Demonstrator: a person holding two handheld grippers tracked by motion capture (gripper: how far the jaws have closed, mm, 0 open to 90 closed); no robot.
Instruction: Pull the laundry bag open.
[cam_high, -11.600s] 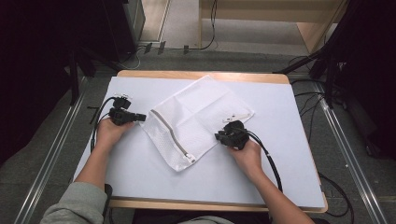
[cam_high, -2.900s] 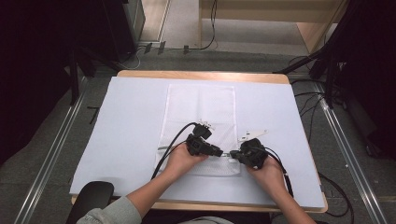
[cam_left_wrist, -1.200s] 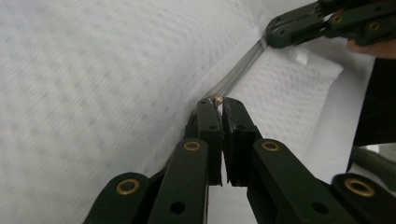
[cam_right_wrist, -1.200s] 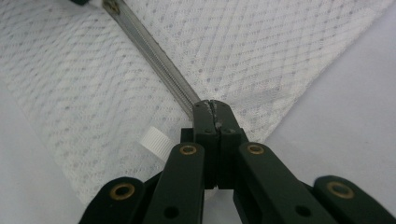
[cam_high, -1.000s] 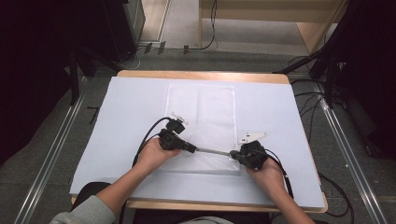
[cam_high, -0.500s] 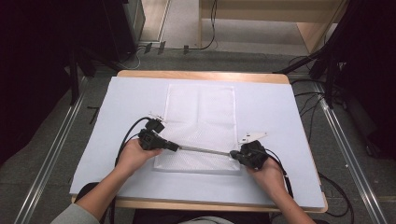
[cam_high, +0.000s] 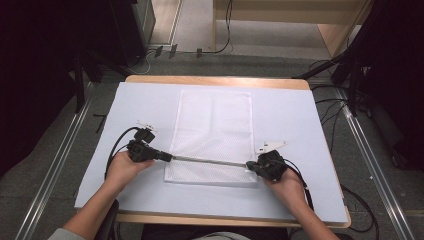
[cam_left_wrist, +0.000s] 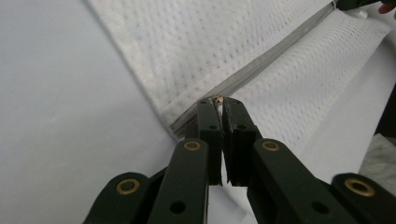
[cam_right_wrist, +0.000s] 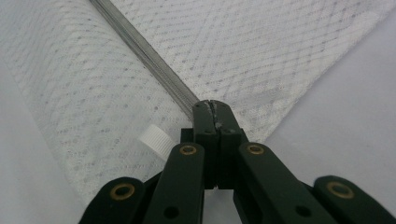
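Mesh laundry bag lies flat on the white-covered table, its zipper running across the near end. Left claw is pinched on the zipper pull at the bag's left edge; right claw is clamped on the right end, anchoring the fabric. Zipping looks nearly finished — next, release both without rumpling the mesh.

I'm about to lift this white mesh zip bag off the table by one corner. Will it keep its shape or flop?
Probably flop: the mesh bag lies thin and flat on the table cover, with no frame visible. It seems light, since the weave is open. The zipper edge, pinched between the left tool and the right tool, may hang a little straighter.
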